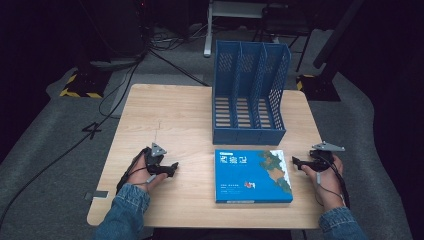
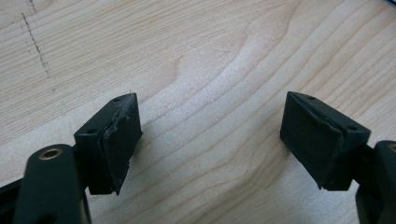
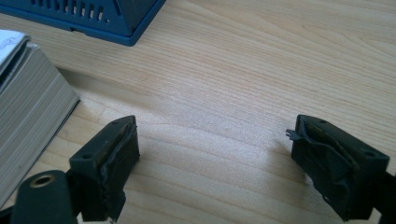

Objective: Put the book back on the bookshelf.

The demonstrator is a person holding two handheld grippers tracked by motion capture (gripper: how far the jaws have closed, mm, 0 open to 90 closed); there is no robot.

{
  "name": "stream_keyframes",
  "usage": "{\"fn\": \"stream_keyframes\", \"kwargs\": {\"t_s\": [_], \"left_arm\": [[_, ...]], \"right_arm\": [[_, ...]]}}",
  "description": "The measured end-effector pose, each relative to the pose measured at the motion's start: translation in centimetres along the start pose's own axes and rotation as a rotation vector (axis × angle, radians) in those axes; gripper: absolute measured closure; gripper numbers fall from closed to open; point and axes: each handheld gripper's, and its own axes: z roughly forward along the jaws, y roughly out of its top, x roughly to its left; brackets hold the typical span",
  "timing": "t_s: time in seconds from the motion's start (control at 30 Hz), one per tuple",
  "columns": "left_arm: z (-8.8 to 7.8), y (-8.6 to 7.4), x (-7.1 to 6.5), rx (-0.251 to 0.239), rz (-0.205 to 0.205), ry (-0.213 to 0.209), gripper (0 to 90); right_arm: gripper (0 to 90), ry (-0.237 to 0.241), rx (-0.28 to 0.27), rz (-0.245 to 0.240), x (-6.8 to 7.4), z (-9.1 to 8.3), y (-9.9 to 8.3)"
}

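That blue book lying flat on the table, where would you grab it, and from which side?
Probably by its right edge, coming in from the right: the book lies flat, its page block faces the open right claw, and the jaws could close over cover and pages.

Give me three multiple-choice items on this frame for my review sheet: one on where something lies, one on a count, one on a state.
1. Where does the book lie?
A. inside the file rack
B. flat on the table, on the near side of the file rack
C. on the floor

2. How many slots does the blue file rack have?
A. two
B. three
C. five

3. How do the jaws of the left gripper stand?
A. apart, with bare wood between them
B. shut on the book
C. shut on a pen

Answers: 1 B, the high view shows the book flat on the table between the rack and the person. 2 B, two dividers split the rack into three. 3 A, the left gripper view shows a wide gap over the tabletop.
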Motion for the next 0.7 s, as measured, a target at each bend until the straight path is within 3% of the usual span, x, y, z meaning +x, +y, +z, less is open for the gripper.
{"fn": "stream_keyframes", "kwargs": {"t_s": [0.2, 0.4, 0.63, 0.7], "left_arm": [[-0.4, 0.3, 0.3, 0.024, -0.011, 0.01, 28.2], [-1.9, 1.8, -0.1, -0.051, -0.004, -0.004, 28.8], [-3.6, 4.2, -2.1, -0.134, 0.0, -0.07, 28.9], [-3.8, 4.4, -2.3, -0.137, 0.007, -0.082, 28.9]], "right_arm": [[15.5, 0.007, 0.002, -0.002, -0.1, 0.0, 0.0], [15.5, 0.006, 0.001, 0.004, -0.2, 0.0, 0.1], [15.5, 0.006, 0.001, 0.003, -0.2, 0.0, 0.1], [15.5, 0.006, 0.002, 0.004, -0.2, 0.0, 0.1]]}}
